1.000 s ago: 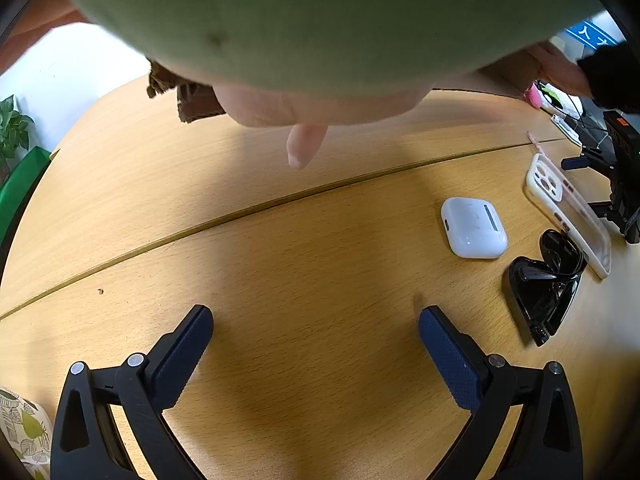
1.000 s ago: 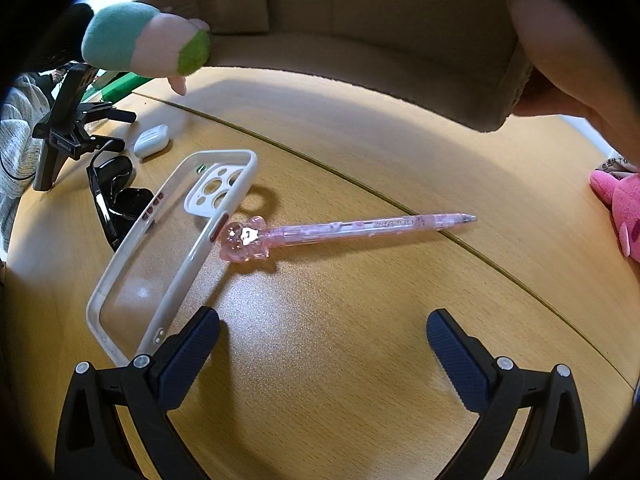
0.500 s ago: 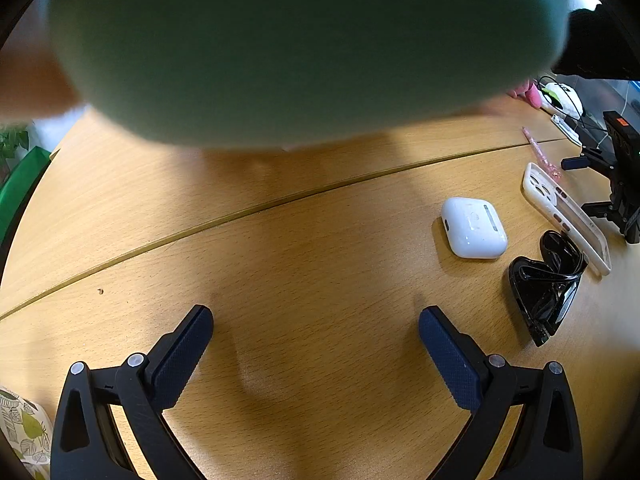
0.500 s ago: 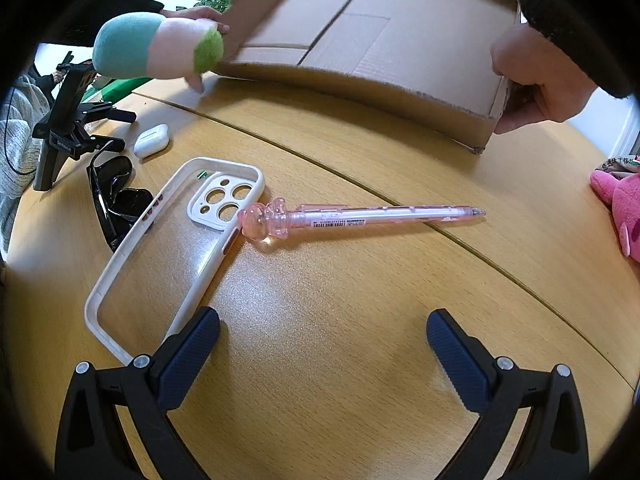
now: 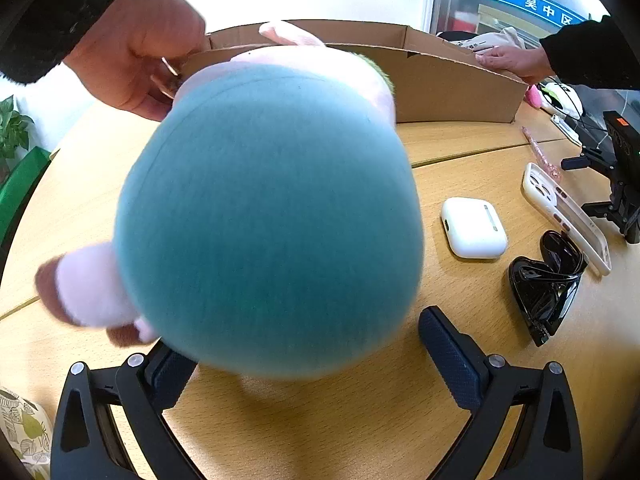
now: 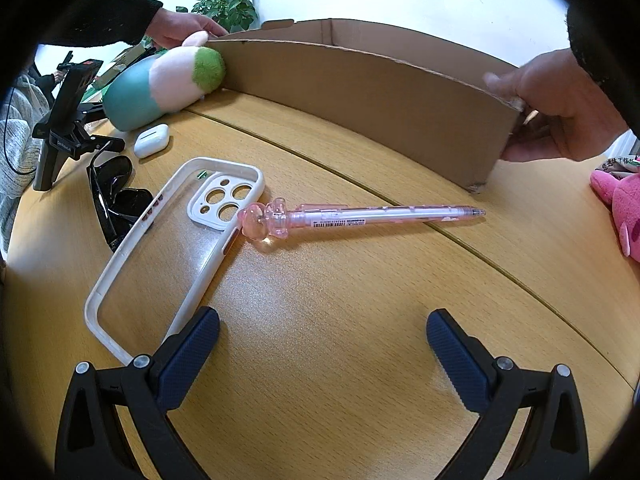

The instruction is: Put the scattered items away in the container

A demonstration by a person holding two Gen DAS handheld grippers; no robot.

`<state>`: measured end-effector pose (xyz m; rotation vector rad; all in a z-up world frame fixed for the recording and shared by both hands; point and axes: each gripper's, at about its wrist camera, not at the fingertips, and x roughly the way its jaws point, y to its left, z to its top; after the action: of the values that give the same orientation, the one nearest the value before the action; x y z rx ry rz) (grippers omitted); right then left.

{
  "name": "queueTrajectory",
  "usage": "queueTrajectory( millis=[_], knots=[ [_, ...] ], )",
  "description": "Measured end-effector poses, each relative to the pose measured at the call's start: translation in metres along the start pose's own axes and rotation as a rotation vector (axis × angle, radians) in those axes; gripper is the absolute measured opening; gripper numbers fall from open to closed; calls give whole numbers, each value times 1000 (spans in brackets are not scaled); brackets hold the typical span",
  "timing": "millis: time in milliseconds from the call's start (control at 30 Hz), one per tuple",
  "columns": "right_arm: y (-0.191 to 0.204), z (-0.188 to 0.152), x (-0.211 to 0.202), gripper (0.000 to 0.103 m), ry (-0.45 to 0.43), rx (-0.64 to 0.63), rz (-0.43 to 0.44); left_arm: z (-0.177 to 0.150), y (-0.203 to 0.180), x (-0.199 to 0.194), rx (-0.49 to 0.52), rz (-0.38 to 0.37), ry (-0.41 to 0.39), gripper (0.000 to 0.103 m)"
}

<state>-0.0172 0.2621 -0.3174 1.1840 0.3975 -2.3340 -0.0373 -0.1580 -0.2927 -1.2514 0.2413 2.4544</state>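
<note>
wooden table [image 6: 360, 320] | cardboard box [image 6: 360, 92] at back | left gripper [image 5: 308, 344] spread | right gripper [image 6: 324, 344] spread

A blurred teal and pink plush toy [image 5: 268, 216] fills the middle, in front of the wide-apart left gripper [image 5: 308, 344]. Behind it two hands [image 5: 136, 52] hold a cardboard box [image 5: 448, 84]. An earbud case [image 5: 474, 227], sunglasses [image 5: 544, 284] and phone case [image 5: 564, 216] lie on the wooden table [image 5: 360, 416].

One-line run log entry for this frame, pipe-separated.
stage: setup | left tool: open, plush toy just ahead | right tool: open, pen ahead | box: held by two hands, on table | items boxed: none visible
</note>
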Motion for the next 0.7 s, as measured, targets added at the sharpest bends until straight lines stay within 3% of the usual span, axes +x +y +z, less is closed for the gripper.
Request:
queueTrajectory(
  millis=[700],
  knots=[
    [1, 1, 0, 103, 6, 11, -11, -1, 1, 0, 0, 0, -1, 103]
  ],
)
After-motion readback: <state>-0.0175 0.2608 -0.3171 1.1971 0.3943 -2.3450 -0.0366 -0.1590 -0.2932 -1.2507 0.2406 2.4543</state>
